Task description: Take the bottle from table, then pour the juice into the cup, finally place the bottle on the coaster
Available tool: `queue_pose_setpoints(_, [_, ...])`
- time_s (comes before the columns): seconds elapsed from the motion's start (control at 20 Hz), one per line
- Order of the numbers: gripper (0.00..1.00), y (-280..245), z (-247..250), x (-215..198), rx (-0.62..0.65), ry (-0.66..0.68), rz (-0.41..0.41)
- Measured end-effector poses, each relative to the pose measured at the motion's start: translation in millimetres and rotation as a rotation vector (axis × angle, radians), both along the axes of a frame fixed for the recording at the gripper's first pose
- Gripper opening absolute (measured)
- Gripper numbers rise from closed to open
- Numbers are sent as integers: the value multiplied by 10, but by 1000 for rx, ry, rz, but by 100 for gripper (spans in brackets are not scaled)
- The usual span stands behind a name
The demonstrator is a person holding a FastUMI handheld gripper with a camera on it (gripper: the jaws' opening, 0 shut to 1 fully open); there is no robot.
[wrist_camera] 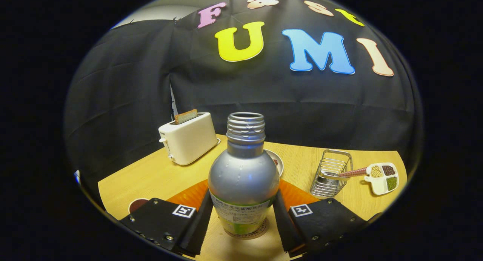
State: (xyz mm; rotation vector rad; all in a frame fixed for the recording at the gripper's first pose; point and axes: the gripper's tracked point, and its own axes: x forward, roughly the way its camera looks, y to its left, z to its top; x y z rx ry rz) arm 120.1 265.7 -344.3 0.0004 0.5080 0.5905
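Claw (243,215) fingers sit beside the bottle (243,178) on its coaster (247,234); a squeeze can't be told. Bumping could tip it.

A silver bottle (243,178), uncapped, is seen upright between the two fingers of the tongs (243,215). It stands on a round coaster (247,234) on the wooden worktop (151,174). Both fingers lie close along its sides; whether they press on it cannot be told. An orange mat (192,195) lies behind the bottle. A cup (137,205) is seen left of the fingers. Beyond are a white toaster (188,138) holding toast (185,116), a bowl (277,161), a wire rack (332,172) and a divided dish (383,176) of beans.
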Motion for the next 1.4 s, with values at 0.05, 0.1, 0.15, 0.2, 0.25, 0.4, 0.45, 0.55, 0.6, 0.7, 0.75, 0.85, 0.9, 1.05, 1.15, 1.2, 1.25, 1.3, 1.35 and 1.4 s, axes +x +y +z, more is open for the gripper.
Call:
queue_pose_setpoints(0.05, [77,1,-44,2,-5,-3,1])
queue_pose_setpoints(0.1, [77,1,-81,15,-14,-6,2])
queue_pose_setpoints(0.15, [77,-2,-132,21,-21,-6,3])
queue_pose_setpoints(0.2, [77,-12,-172,25,-23,-4,0])
queue_pose_setpoints(0.25, [77,-15,-216,28,-18,0,-3])
queue_pose_setpoints(0.4, [77,-56,-304,66,-11,12,-33])
queue_pose_setpoints(0.45, [77,-61,-317,72,-5,14,-37])
queue_pose_setpoints(0.55, [77,-49,-345,82,-8,16,-37])
queue_pose_setpoints(0.6, [77,-44,-354,74,-11,19,-35])
queue_pose_setpoints(0.7, [77,-39,-383,46,-14,16,-35])
queue_pose_setpoints(0.75, [77,-48,-407,26,-21,14,-35])
queue_pose_setpoints(0.85, [77,-67,-423,37,-31,-2,-34])
queue_pose_setpoints(0.9, [77,-58,-417,42,-26,-10,-33])
queue_pose_setpoints(1.05, [77,-54,-423,50,-16,-24,-34])
queue_pose_setpoints(1.15, [77,-66,-431,52,-21,-25,-37])
queue_pose_setpoints(1.2, [78,-72,-419,56,-18,-32,-42])
queue_pose_setpoints(1.25, [79,-56,-423,56,-9,-25,-41])
queue_pose_setpoints(1.3, [80,-45,-426,50,-4,-17,-40])
queue_pose_setpoints(1.35, [84,-58,-437,49,-6,-14,-44])
queue_pose_setpoints(1.4, [86,-50,-412,48,0,-19,-41])
